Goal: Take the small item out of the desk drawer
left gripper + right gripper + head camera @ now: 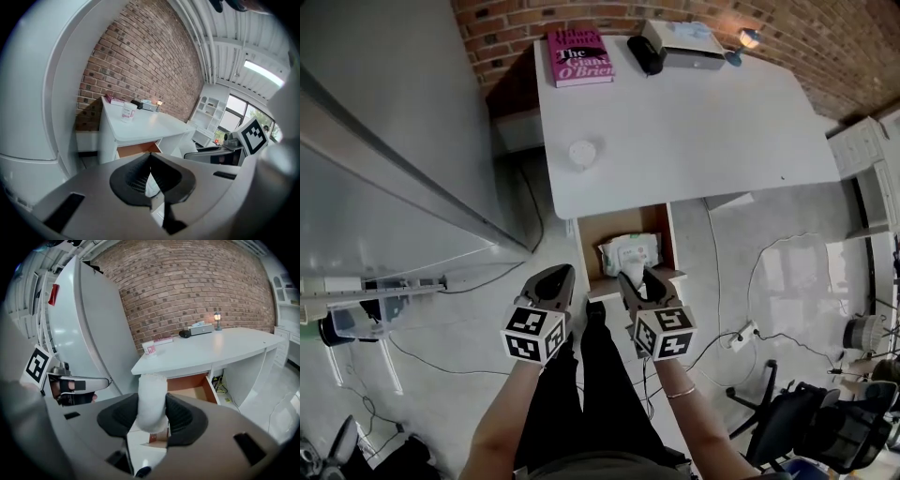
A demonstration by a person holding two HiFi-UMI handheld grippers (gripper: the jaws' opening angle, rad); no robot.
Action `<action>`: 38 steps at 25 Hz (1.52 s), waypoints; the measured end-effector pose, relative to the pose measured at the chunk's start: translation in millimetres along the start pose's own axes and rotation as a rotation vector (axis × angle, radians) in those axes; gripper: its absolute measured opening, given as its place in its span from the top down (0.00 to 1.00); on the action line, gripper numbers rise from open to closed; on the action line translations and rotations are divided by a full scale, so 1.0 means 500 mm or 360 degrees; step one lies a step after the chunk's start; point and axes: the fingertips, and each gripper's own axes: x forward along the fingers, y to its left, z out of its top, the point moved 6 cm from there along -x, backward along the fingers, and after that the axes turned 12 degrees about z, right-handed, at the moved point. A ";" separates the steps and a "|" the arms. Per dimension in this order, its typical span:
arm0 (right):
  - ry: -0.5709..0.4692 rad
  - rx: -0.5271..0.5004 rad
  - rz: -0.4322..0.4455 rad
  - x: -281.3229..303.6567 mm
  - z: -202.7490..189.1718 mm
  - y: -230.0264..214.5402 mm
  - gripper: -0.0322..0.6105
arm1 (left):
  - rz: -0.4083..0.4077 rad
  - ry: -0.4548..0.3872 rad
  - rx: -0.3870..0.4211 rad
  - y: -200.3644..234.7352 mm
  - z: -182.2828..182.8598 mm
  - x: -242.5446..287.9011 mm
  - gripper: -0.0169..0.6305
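The white desk (694, 131) has its drawer (589, 251) pulled open, brown inside. A white soft pack of wipes (630, 251) sticks out from my right gripper (636, 281) above the drawer's front. In the right gripper view the pack (151, 394) stands upright, with both black pads of the right gripper (151, 403) pressed on its sides and the drawer (192, 385) below. My left gripper (555, 281) hovers left of the drawer's front. Its jaws meet at the tips with nothing in them, as the left gripper view shows (150, 157).
On the desk lie a pink book (579, 56), a small white jar (582, 153), a black and white device (675, 45) and a small lamp (748, 39). A large white cabinet (384, 141) stands left. Cables (769, 272) and an office chair (806, 422) are on the floor at the right.
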 end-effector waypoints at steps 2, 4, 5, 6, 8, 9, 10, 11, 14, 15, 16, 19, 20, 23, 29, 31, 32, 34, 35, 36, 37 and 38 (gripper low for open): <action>-0.0036 0.0010 -0.0006 -0.014 0.007 0.013 0.67 | -0.0009 -0.0015 0.0014 -0.001 0.009 -0.008 0.94; -0.0071 0.0014 -0.0015 -0.029 0.014 0.023 0.67 | -0.0020 -0.0030 0.0023 -0.004 0.018 -0.017 0.94; -0.0086 0.0015 -0.0021 -0.036 0.018 0.028 0.67 | -0.0026 -0.0038 0.0023 -0.005 0.022 -0.021 0.94; -0.0100 0.0015 -0.0028 -0.044 0.022 0.033 0.67 | -0.0033 -0.0044 0.0022 -0.006 0.025 -0.024 0.94; -0.0124 0.0017 -0.0047 -0.056 0.030 0.043 0.67 | -0.0045 -0.0055 0.0024 -0.005 0.030 -0.031 0.94; -0.0137 0.0018 -0.0055 -0.061 0.034 0.047 0.67 | -0.0051 -0.0059 0.0029 -0.004 0.033 -0.034 0.94; -0.0153 0.0020 -0.0061 -0.067 0.039 0.052 0.67 | -0.0056 -0.0061 0.0034 -0.004 0.037 -0.037 0.94; -0.0169 0.0022 -0.0066 -0.073 0.044 0.057 0.67 | -0.0062 -0.0062 0.0037 -0.003 0.041 -0.040 0.94; -0.0205 0.0027 -0.0079 -0.090 0.054 0.071 0.67 | -0.0078 -0.0078 0.0051 0.000 0.053 -0.051 0.94; -0.0212 0.0029 -0.0084 -0.095 0.056 0.074 0.67 | -0.0082 -0.0086 0.0057 0.001 0.057 -0.055 0.94; -0.0216 0.0031 -0.0088 -0.100 0.057 0.077 0.67 | -0.0087 -0.0094 0.0062 0.001 0.060 -0.059 0.94; -0.0230 0.0034 -0.0099 -0.115 0.063 0.085 0.67 | -0.0098 -0.0112 0.0080 0.001 0.070 -0.072 0.94; -0.0238 0.0033 -0.0105 -0.120 0.065 0.088 0.67 | -0.0101 -0.0118 0.0085 0.001 0.072 -0.077 0.94; -0.0266 0.0009 -0.0135 -0.136 0.073 0.097 0.67 | -0.0112 -0.0134 0.0098 0.002 0.077 -0.091 0.94; -0.0329 -0.0006 -0.0162 -0.163 0.085 0.113 0.67 | -0.0118 -0.0155 0.0128 0.008 0.081 -0.113 0.94; -0.0333 -0.0016 -0.0171 -0.174 0.084 0.117 0.67 | -0.0124 -0.0150 0.0128 0.007 0.075 -0.121 0.94; -0.0330 -0.0018 -0.0178 -0.180 0.083 0.118 0.67 | -0.0129 -0.0145 0.0130 0.005 0.072 -0.124 0.94; -0.0336 -0.0015 -0.0186 -0.190 0.084 0.120 0.67 | -0.0137 -0.0136 0.0140 0.002 0.069 -0.127 0.94; -0.0345 -0.0010 -0.0185 -0.194 0.084 0.121 0.67 | -0.0140 -0.0136 0.0146 0.001 0.070 -0.128 0.94; -0.0355 -0.0004 -0.0182 -0.197 0.085 0.122 0.67 | -0.0144 -0.0138 0.0150 -0.002 0.070 -0.128 0.94; -0.0365 0.0003 -0.0181 -0.201 0.084 0.122 0.68 | -0.0150 -0.0139 0.0154 -0.005 0.071 -0.128 0.94; -0.0373 0.0010 -0.0183 -0.204 0.084 0.122 0.68 | -0.0156 -0.0141 0.0157 -0.008 0.071 -0.129 0.94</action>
